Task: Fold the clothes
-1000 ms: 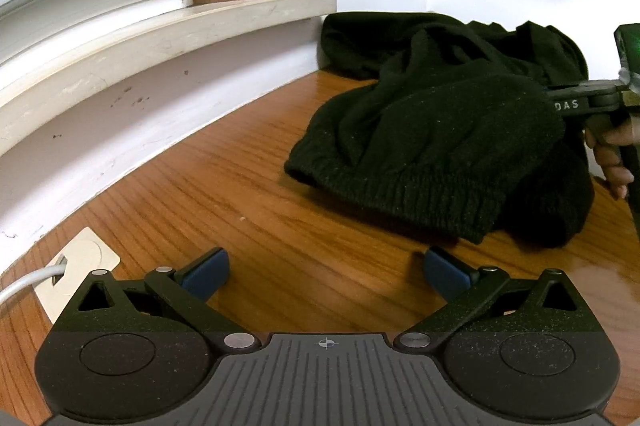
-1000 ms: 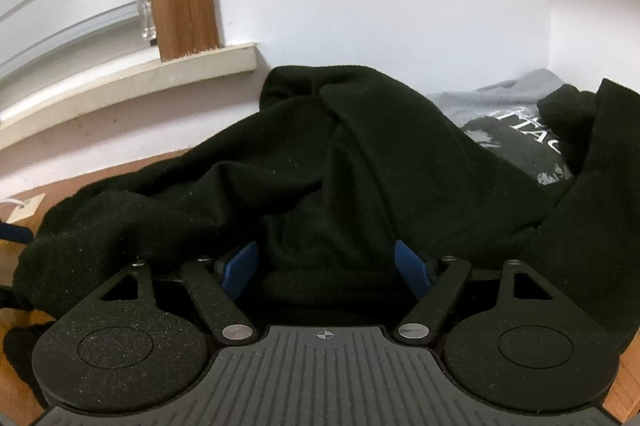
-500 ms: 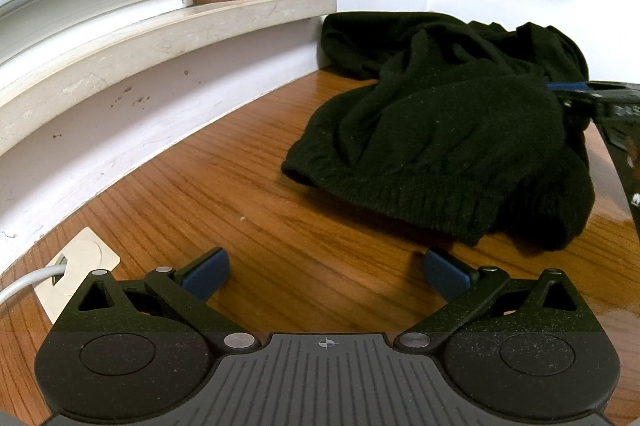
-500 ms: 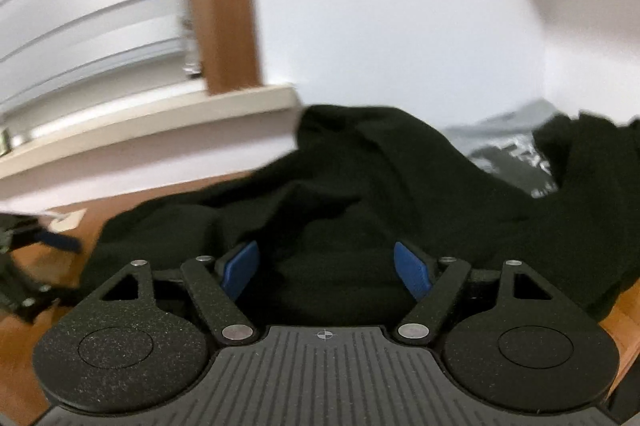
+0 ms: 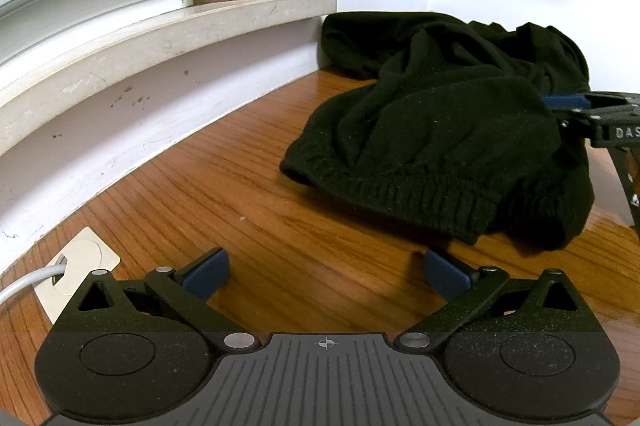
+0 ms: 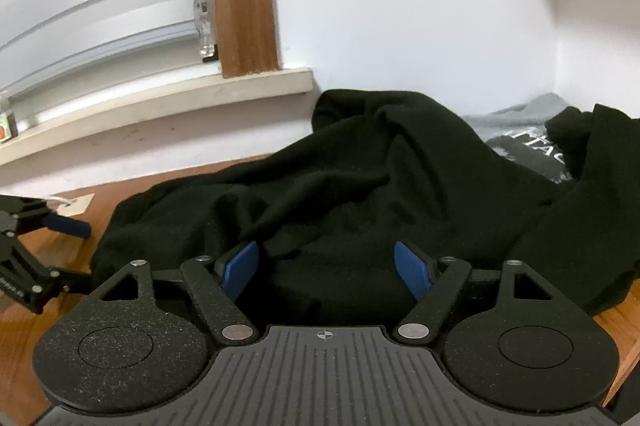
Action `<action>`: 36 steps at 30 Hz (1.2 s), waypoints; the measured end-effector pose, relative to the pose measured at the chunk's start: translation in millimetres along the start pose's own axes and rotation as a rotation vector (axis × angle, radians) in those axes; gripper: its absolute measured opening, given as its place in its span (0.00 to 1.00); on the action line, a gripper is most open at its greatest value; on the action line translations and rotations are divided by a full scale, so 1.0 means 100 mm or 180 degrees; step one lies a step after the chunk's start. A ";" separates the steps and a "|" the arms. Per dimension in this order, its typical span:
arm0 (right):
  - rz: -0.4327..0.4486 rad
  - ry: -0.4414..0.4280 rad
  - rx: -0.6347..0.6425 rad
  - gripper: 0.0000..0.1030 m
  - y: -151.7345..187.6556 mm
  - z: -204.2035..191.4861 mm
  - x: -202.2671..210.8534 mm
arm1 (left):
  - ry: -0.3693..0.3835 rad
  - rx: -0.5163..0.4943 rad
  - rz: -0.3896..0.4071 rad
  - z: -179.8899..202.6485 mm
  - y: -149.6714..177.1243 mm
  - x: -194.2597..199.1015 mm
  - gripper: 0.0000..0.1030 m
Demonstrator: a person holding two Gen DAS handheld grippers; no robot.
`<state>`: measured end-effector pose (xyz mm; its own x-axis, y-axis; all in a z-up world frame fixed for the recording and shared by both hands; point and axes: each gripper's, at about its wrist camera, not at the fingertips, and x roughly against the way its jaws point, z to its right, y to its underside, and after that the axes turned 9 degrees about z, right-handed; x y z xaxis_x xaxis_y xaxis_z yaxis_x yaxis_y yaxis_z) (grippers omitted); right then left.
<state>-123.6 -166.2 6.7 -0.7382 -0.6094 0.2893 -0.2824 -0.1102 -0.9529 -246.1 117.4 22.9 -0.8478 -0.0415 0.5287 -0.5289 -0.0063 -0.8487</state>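
Observation:
A black knit sweater [image 5: 436,130] lies crumpled on the wooden table [image 5: 248,194], its ribbed hem toward me. It fills the right wrist view [image 6: 360,194]. My left gripper [image 5: 326,272] is open and empty, low over bare wood just short of the hem. My right gripper [image 6: 326,268] is open, its blue pads on either side of a fold of the sweater, not closed on it. The right gripper also shows in the left wrist view [image 5: 576,104] at the sweater's right side.
A white windowsill [image 5: 160,34] and wall run along the table's far left. A white cable plate [image 5: 76,274] with a cord sits on the wood at near left. A grey printed shirt [image 6: 528,142] lies behind the sweater near the corner wall.
The right gripper has swung and lifted back over the sweater, so more window and sill show. The sweater's right side has settled lower. The left gripper has not moved.

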 end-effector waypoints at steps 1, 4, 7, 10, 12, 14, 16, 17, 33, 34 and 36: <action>-0.0008 -0.0021 0.0013 0.73 0.01 0.00 0.02 | 0.0000 0.0000 0.0000 0.00 0.00 0.00 1.00; -0.0028 -0.0080 0.0046 0.73 0.04 0.00 0.07 | 0.0001 0.0000 0.0000 0.00 0.00 0.00 1.00; -0.0023 -0.0142 0.0038 0.73 0.06 -0.04 0.15 | 0.0003 0.0000 0.0001 0.00 0.00 0.00 1.00; 0.0043 -0.0237 0.0009 0.73 0.07 -0.11 0.26 | 0.0003 0.0002 0.0002 -0.01 0.00 0.00 1.00; 0.0027 -0.0340 0.0008 0.73 0.08 -0.17 0.32 | 0.0005 0.0003 0.0002 -0.01 0.00 0.00 1.00; -0.0012 -0.0458 0.0035 0.73 0.10 -0.25 0.35 | -0.0003 0.0008 0.0002 -0.01 0.00 0.00 1.00; -0.0058 -0.0572 0.0064 0.73 0.12 -0.33 0.38 | -0.0010 0.0014 0.0002 -0.01 0.00 0.00 1.00; -0.0081 -0.0639 0.0060 0.72 0.14 -0.37 0.38 | -0.0014 0.0016 0.0002 -0.01 0.00 -0.01 1.00; -0.0211 -0.0764 0.0313 0.62 0.29 -0.75 0.27 | 0.0187 0.0722 0.0345 -0.42 -0.14 -0.07 0.97; -0.0205 -0.0765 0.0256 0.52 0.28 -0.71 0.26 | 0.0186 0.0704 0.0344 -0.41 -0.17 -0.09 0.97; -0.0191 -0.0764 0.0142 0.29 0.26 -0.64 0.24 | 0.0184 0.0668 0.0343 -0.40 -0.22 -0.14 0.95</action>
<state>-188.2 -133.5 -4.9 -0.5528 -0.7692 0.3206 -0.2900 -0.1830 -0.9394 -223.6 158.2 35.1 -0.9029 0.0039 0.4298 -0.4207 -0.2126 -0.8819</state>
